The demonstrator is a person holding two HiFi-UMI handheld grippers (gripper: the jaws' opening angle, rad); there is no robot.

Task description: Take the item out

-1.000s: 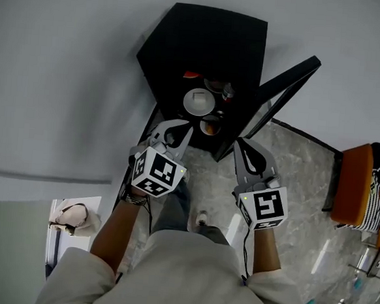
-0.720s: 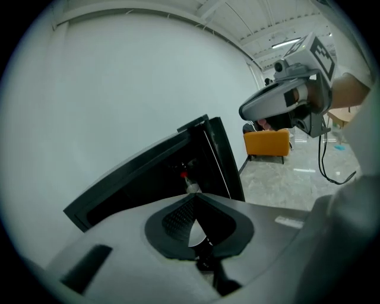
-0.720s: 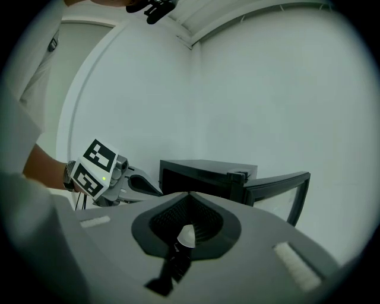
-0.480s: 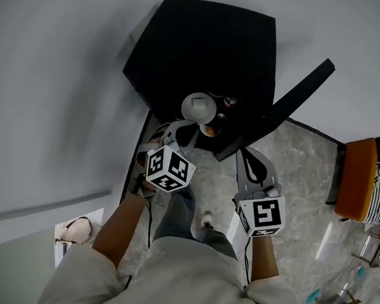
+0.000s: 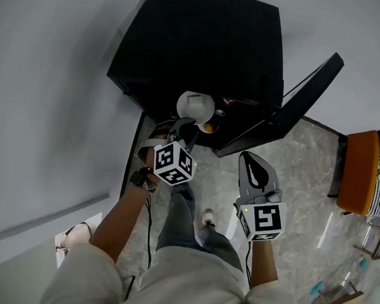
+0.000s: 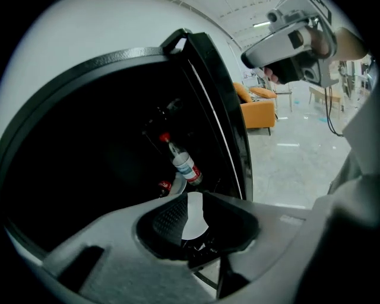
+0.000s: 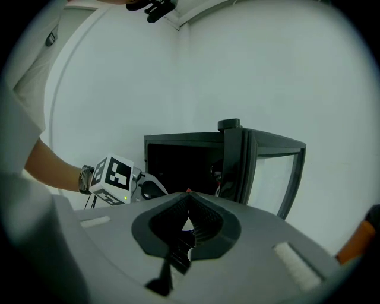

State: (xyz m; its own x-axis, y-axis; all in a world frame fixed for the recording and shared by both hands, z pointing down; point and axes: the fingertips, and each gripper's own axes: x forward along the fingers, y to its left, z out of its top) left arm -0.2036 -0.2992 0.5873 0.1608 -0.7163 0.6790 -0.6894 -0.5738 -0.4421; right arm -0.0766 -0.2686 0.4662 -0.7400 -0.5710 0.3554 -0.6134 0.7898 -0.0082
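A black cabinet [image 5: 205, 38] stands with its door [image 5: 306, 91] swung open to the right. On its shelf lie a round white dish [image 5: 195, 106] and an orange-brown item [image 5: 208, 126]. My left gripper [image 5: 187, 124] is at the mouth of the cabinet, just below the dish. Its jaws are opening, with a narrow gap and nothing between the pads. Along the jaws of the left gripper [image 6: 193, 208] I see a clear bottle with a red cap [image 6: 181, 161] and a red-topped can [image 6: 164, 187] deep inside. My right gripper [image 5: 253, 161] hangs shut, back from the door. The right gripper [image 7: 188, 195] looks at the open cabinet [image 7: 178, 160].
A grey wall runs behind and to the left of the cabinet. Marble floor lies underfoot, with the person's shoe [image 5: 202, 218] on it. An orange chair [image 5: 359, 168] stands at the right; an orange sofa [image 6: 258, 110] shows beyond the door.
The left gripper has gone forward to the cabinet's opening, close under the white dish, and its jaws have parted. The right gripper has stayed behind, shut.
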